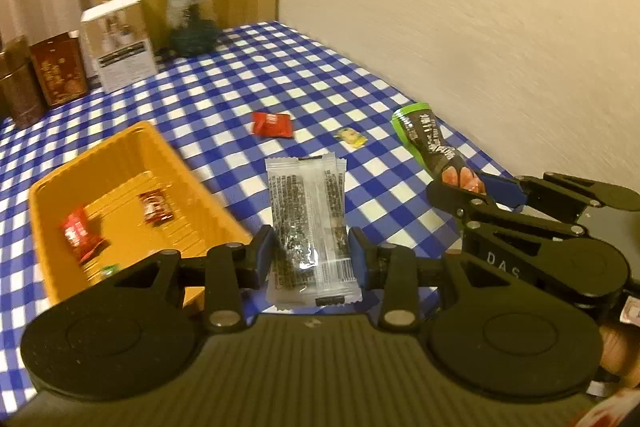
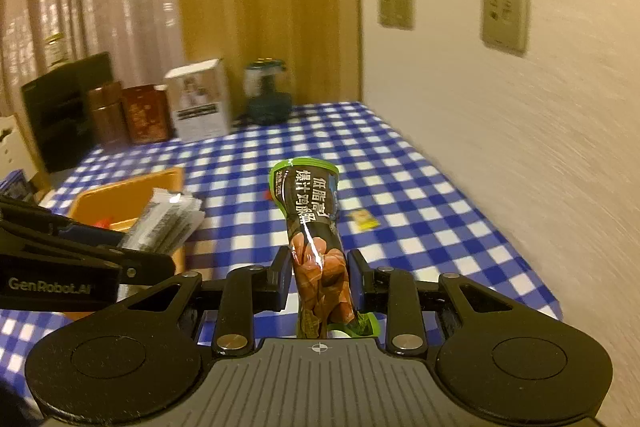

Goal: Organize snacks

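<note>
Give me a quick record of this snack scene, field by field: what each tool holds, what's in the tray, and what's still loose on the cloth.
left tool: shut on clear seaweed packet
right tool: shut on green-topped sausage packet
orange tray: two red candies inside
loose on checked cloth: red candy, small yellow candy
back of table: tins, white box, glass jar

The left gripper [image 1: 311,257] points down toward the checked tablecloth [image 1: 256,75], its blue pads clamped on a clear packet [image 1: 306,211] held above the cloth. The right gripper [image 2: 319,275] sits just to its right, also above the cloth, pinching a green-edged pouch [image 2: 314,227] that stands upright between its fingers.
</note>
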The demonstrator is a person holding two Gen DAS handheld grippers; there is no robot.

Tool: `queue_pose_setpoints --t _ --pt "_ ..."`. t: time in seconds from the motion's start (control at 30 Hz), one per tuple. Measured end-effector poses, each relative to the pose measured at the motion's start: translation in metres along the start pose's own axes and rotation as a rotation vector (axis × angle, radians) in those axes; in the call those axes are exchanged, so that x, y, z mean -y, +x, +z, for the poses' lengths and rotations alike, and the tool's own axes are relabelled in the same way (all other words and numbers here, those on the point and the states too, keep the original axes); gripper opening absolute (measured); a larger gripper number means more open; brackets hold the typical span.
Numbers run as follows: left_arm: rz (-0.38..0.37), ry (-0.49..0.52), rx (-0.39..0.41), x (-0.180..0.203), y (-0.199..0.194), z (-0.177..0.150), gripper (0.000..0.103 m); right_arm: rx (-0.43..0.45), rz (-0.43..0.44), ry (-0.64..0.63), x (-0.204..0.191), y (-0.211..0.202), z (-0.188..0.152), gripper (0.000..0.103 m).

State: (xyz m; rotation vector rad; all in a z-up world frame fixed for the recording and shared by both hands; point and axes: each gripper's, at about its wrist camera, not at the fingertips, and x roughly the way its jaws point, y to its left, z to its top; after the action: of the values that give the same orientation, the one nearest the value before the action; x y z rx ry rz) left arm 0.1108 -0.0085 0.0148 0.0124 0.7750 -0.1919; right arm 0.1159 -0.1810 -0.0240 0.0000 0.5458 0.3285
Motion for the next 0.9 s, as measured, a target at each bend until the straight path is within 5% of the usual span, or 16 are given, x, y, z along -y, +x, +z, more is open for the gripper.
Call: queue_pose_setpoints --t 0.9 --pt "0.186 -0.198 0.056 -0.088 -0.068 -0.052 0.036 0.041 0.187 -0.153 -0.103 -0.007 -0.002 0.03"
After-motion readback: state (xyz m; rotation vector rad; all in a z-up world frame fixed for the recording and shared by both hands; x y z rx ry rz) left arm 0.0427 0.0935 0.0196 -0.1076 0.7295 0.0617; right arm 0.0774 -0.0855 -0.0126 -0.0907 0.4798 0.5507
